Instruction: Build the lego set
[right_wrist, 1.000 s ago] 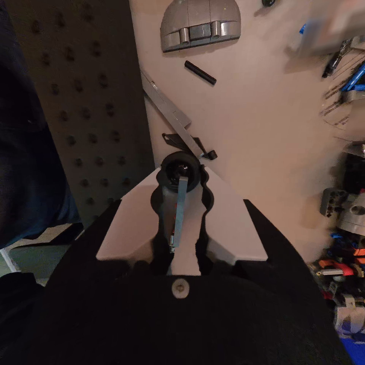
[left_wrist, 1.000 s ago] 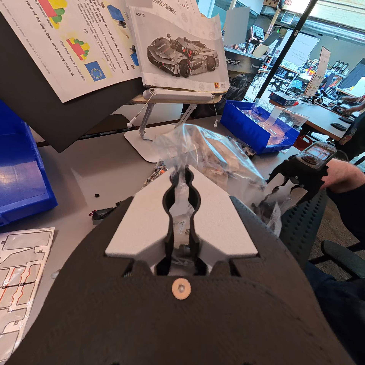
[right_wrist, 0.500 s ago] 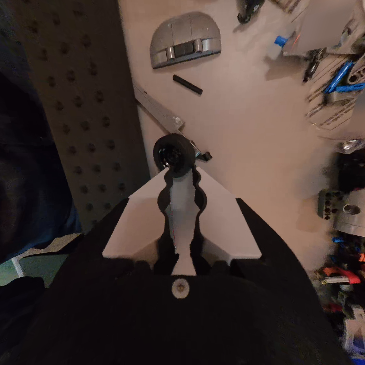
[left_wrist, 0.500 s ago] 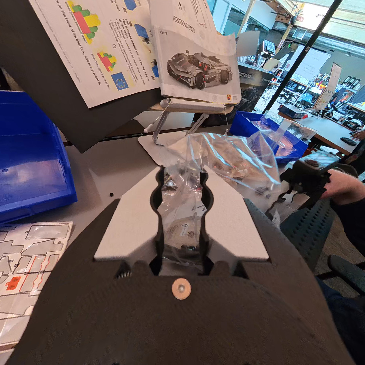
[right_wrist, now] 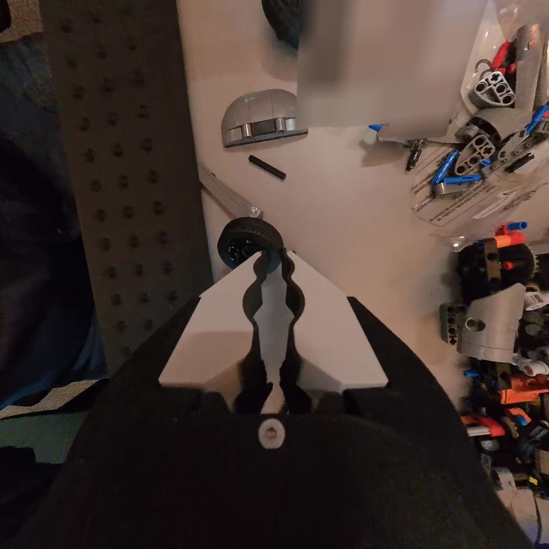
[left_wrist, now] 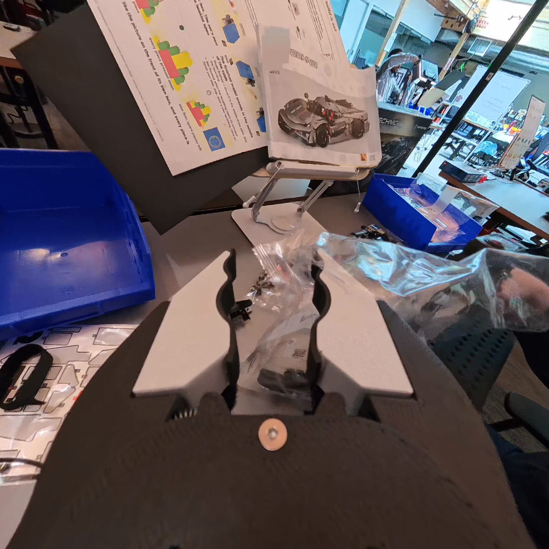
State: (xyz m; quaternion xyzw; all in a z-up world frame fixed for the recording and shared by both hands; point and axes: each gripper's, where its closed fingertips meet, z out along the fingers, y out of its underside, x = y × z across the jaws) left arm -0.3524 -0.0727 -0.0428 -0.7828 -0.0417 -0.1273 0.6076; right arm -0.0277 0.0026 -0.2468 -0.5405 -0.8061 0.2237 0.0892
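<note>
My left gripper (left_wrist: 273, 258) is open just above the grey table. A small clear plastic bag of dark lego pieces (left_wrist: 282, 341) lies loose between its fingers. A bigger clear bag (left_wrist: 416, 276) hangs to the right, with a blurred hand behind it. My right gripper (right_wrist: 273, 255) is shut on the rim of a black lego wheel (right_wrist: 246, 240) and holds it over the table's edge. A grey curved panel (right_wrist: 261, 118), a black axle (right_wrist: 267, 167) and a long grey piece (right_wrist: 222, 193) lie beyond it.
An instruction booklet (left_wrist: 320, 118) stands on a white stand (left_wrist: 276, 219). Blue bins sit at left (left_wrist: 65, 237) and right (left_wrist: 416, 217). A sticker sheet (left_wrist: 59, 371) lies at front left. A bag of parts (right_wrist: 475, 154) and a pile of pieces (right_wrist: 505, 356) lie right of the wheel, and a perforated chair (right_wrist: 124, 178) stands left of it. The gap from one gripper's tips to the other's is roughly 40 centimetres. The black axle (right_wrist: 267, 167) is closer to my right gripper, around 7 centimetres from its tips; the left tips are 35 centimetres off.
My left gripper has opened and let go of the small bag; the big bag has swung right. My right gripper has pulled back, and the grey strip between its fingers is gone.
</note>
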